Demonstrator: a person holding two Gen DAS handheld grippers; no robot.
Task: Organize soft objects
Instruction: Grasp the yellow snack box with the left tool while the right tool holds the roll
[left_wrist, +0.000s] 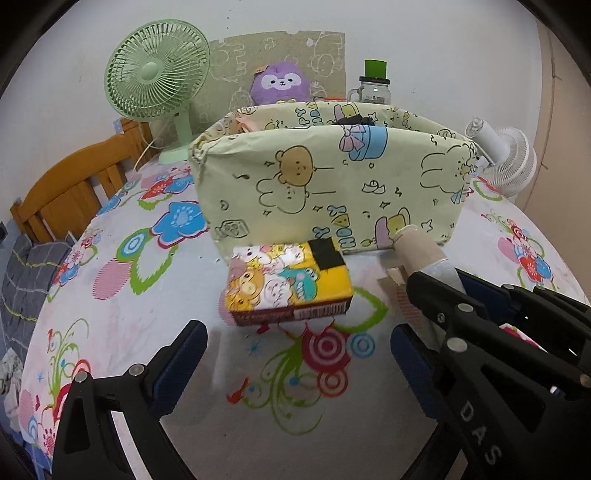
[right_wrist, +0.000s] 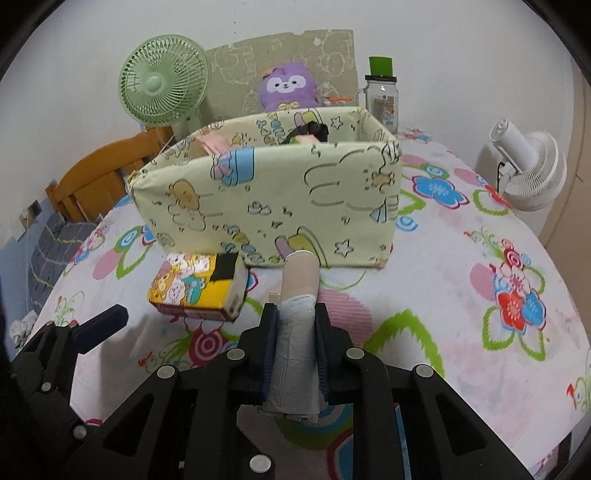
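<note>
Here, spread under everything: a flower-print sheet (right_wrist: 461, 258) over the worktop. Standing on it, the cloth-covered storage box (right_wrist: 273, 206), pale green with cartoon bears and rabbits, already holding some soft-looking things, only partly visible over its rim. Behind it, a purple plush toy (right_wrist: 288, 86), a green fan (right_wrist: 162, 83), a white fan (right_wrist: 528, 170) and a clear jar (right_wrist: 382, 99) with a green lid. Just before the box, lying flat, a yellow cartoon tissue pack (left_wrist: 288, 282). Smallest, the roll (right_wrist: 297, 314): a cardboard core wound with thin grey film, clamped between the pads of the right tool (right_wrist: 295, 321), its bare end pointing at the box front and close to it.

Left tool (left_wrist: 295, 354): fingers wide apart, empty, hovering just short of the tissue pack.

Step in hand, by judgement: roll gripped, carry to the box about to start. Next move likely needs a lift above the front rim, then a release inside. Tissue pack probably to follow with the left tool.

Readable writing: "DAS" on the right tool's arm in the left view; partial "HAPPY" lettering on the box fabric; pack and jar labels too small to read.
</note>
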